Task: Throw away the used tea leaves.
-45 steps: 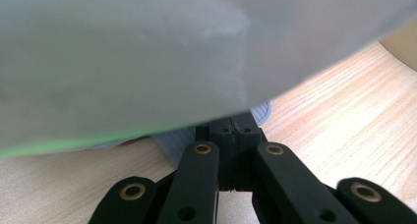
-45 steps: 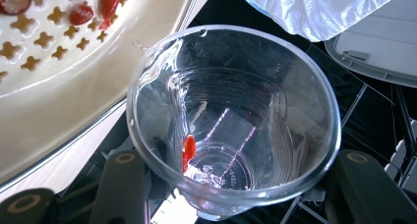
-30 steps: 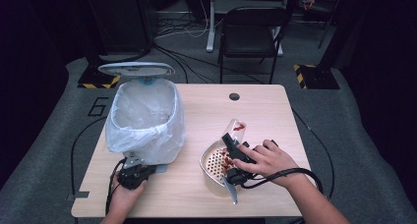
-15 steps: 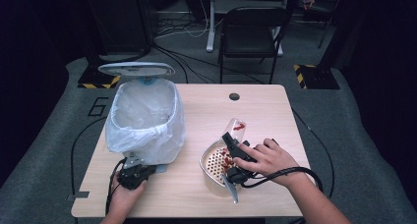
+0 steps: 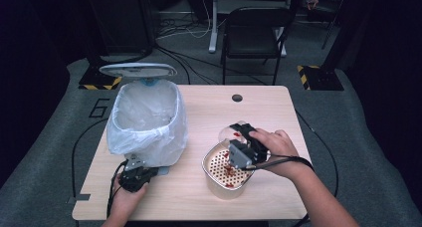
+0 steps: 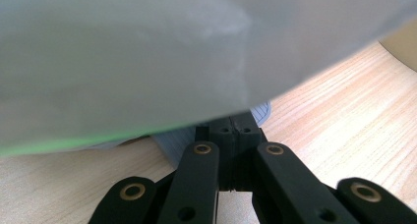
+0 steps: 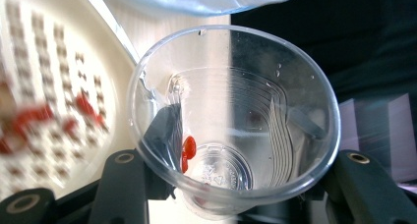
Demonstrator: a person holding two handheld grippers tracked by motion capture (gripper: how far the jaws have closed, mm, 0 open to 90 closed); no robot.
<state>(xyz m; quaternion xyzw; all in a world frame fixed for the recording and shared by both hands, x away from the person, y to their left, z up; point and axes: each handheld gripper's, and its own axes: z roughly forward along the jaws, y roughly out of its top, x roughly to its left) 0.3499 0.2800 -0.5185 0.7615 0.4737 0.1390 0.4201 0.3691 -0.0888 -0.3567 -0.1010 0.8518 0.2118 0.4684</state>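
Dark floor, cables and a black chair point(image 5: 251, 35) are seen behind a light wooden table point(image 5: 209, 110). At the table's near left edge, the left gripper point(image 5: 135, 177) is held with its jaws brought fully together; just ahead of their tips lie the grey base point(image 6: 216, 123) and the white liner of a bagged waste bin point(image 5: 147, 120), whose lid stands open. The right gripper point(image 5: 241, 145) is clamped on a clear plastic cup point(image 7: 233, 121), one jaw on each side of the cup wall, with the cup's mouth turned toward that gripper's camera. A few red pieces point(image 7: 188, 148) are seen stuck inside the cup near its bottom, close to the left-hand jaw. Directly beside and below those jaws sits a cream perforated strainer basket point(image 5: 224, 167), with more red bits point(image 5: 230, 170) scattered on its holes.
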